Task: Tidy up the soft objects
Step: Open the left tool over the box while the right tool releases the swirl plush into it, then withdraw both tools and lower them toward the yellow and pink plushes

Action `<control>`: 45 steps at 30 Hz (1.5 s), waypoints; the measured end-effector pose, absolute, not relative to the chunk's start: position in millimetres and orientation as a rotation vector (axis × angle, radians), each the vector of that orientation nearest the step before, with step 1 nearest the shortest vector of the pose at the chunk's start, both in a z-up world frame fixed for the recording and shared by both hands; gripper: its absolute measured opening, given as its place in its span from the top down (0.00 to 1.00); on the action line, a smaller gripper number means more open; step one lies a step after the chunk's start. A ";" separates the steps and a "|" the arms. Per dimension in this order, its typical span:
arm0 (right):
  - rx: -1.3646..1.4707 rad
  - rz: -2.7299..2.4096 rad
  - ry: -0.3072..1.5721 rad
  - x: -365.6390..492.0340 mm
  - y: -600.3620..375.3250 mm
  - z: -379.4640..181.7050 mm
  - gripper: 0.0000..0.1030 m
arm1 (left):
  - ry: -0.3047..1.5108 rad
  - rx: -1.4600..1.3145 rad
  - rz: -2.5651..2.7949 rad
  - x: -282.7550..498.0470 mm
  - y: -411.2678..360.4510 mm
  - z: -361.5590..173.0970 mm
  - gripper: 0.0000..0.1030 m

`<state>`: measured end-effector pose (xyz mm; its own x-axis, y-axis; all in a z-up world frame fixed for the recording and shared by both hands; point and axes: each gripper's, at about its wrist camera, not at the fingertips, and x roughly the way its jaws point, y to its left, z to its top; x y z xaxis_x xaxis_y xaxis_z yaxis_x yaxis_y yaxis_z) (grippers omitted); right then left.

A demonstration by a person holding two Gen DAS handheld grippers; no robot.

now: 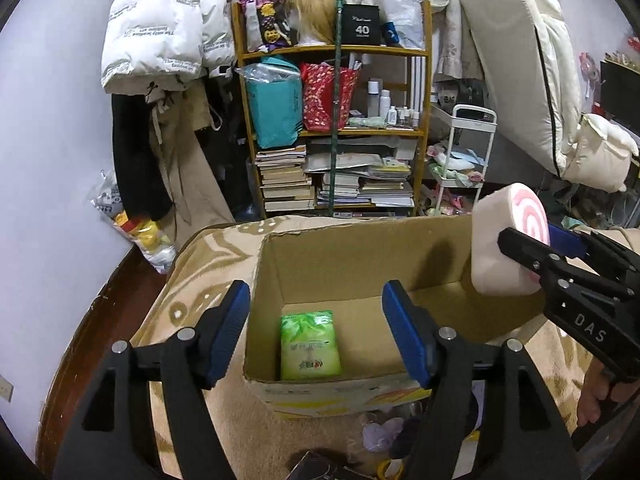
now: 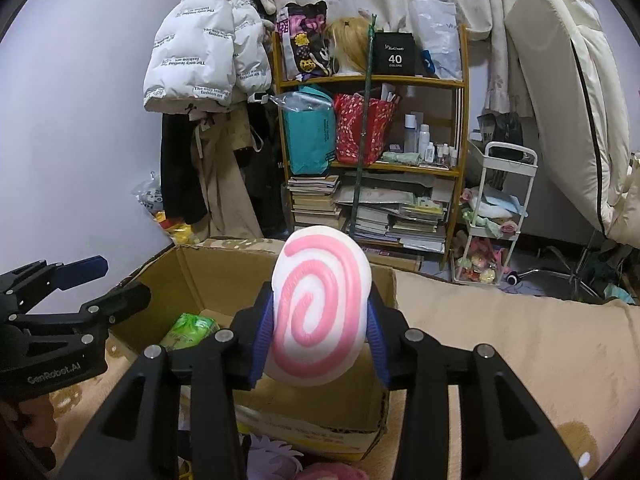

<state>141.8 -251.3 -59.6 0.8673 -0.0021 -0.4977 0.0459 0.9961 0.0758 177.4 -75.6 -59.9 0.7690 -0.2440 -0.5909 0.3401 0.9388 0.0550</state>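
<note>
Blue pads right up close in the left wrist view: the left hand-held gripper (image 1: 316,332) hangs over the near wall of the cardboard box (image 1: 304,264) with its jaws spread wide and nothing between them. Straight below, a green soft pack (image 1: 310,346) lies flat on the box floor, close to the near wall and a little left of the middle. Over on the right, the right hand-held gripper (image 1: 538,240) reaches in above the box's right wall, and it is pinching a white foam cushion with a pink swirl (image 1: 506,240), the pads pressing on both of its sides. From the right wrist view that pink swirl cushion (image 2: 320,308) fills the middle, held upright between the blue pads (image 2: 262,332), above the open box (image 2: 224,276). The green pack (image 2: 190,330) peeks out down on the left, inside the box. The box stands on a beige patterned blanket (image 1: 208,276), and I cannot tell what lies beneath that. At the far side, a wooden shelf (image 1: 332,120) stands against the wall, stacked with books, bags and bottles, with a white puffer jacket (image 1: 160,28) hanging to its left and a small white cart (image 1: 464,160) to its right
</note>
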 end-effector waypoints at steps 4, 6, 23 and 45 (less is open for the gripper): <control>0.118 0.003 0.548 143.9 -254.5 -63.5 0.51 | 0.623 0.176 -0.284 177.9 -70.1 -58.0 0.33; 0.121 0.000 0.556 143.6 -255.1 -64.9 0.50 | 0.614 0.188 -0.248 176.1 -65.3 -55.0 0.28; 0.140 -0.034 0.507 105.2 -257.0 -35.3 0.00 | 0.605 0.144 -0.184 129.9 -30.6 -21.0 0.04; 0.187 -0.098 0.472 24.9 -263.3 4.4 0.00 | 0.703 0.165 -0.186 46.8 -18.7 -16.5 0.03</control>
<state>24.9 -263.3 4.4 0.8866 -0.0506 -0.4598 0.1368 0.9782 0.1560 46.8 -18.7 -16.5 0.7478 -0.1142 -0.6541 0.2251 0.9704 0.0879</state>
